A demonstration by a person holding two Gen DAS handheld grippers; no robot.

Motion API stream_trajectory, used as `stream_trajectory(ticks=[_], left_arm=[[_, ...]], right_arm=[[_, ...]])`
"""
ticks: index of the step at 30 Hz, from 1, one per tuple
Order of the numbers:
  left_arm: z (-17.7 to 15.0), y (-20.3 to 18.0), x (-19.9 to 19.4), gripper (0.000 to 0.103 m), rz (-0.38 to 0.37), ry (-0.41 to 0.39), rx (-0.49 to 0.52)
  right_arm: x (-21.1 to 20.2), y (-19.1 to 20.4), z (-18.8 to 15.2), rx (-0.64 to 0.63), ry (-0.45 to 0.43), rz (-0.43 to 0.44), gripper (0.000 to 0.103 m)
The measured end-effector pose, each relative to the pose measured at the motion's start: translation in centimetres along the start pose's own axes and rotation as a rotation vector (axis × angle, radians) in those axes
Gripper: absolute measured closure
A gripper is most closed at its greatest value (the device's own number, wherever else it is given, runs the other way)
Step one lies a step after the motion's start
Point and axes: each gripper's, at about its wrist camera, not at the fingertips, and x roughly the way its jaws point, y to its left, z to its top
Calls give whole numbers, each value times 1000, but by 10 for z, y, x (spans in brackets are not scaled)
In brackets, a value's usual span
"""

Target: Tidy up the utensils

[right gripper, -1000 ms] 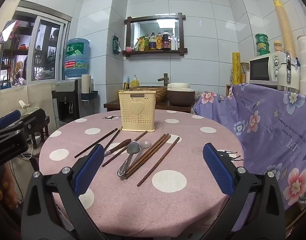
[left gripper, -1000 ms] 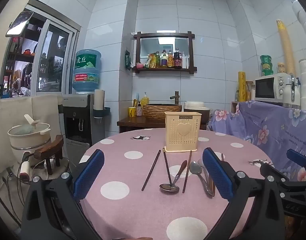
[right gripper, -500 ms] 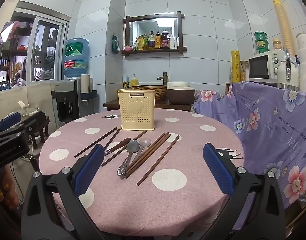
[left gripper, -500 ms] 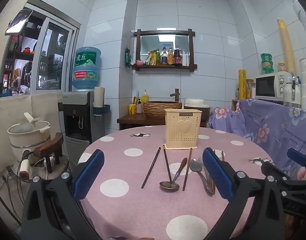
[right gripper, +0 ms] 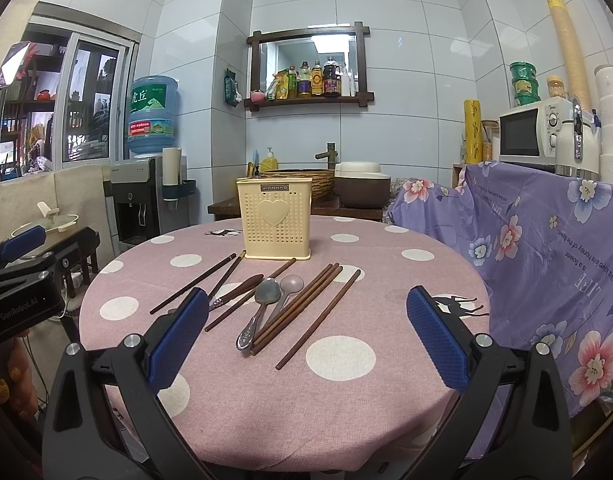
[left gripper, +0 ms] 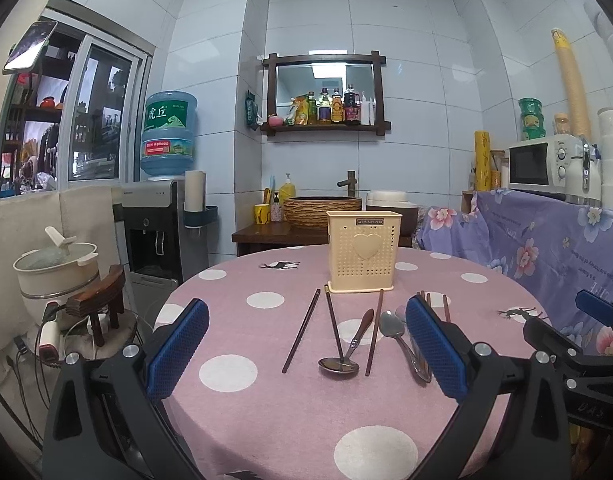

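A cream perforated utensil holder (left gripper: 363, 255) (right gripper: 275, 224) stands upright at the far side of the round pink polka-dot table (left gripper: 290, 408) (right gripper: 386, 304). In front of it lie several brown chopsticks (right gripper: 306, 300) (left gripper: 301, 332), metal spoons (right gripper: 262, 304) (left gripper: 398, 336) and a wooden-handled spoon (left gripper: 346, 348). My left gripper (left gripper: 306, 344) is open and empty above the table's near side. My right gripper (right gripper: 306, 336) is open and empty, just short of the utensils. The right gripper shows at the right edge of the left wrist view (left gripper: 586, 344).
A purple floral cloth (right gripper: 546, 248) covers a counter on the right with a microwave (right gripper: 534, 132) on it. A water dispenser (left gripper: 162, 216) and a pot on a stool (left gripper: 58, 268) stand left of the table. A sink counter (left gripper: 306, 232) is behind it.
Both grippers have shifted only slightly; the views have tilted a little, with the table and holder sitting lower in frame. Nothing on the table has moved.
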Motion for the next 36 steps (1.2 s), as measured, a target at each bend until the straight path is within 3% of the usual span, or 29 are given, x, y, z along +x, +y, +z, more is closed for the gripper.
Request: stream_trajectory(ticks=[36], left_arm=[[-1,-3,1,5,1,11,7]], right_arm=[[4,3,-6,16,21,-4,5]])
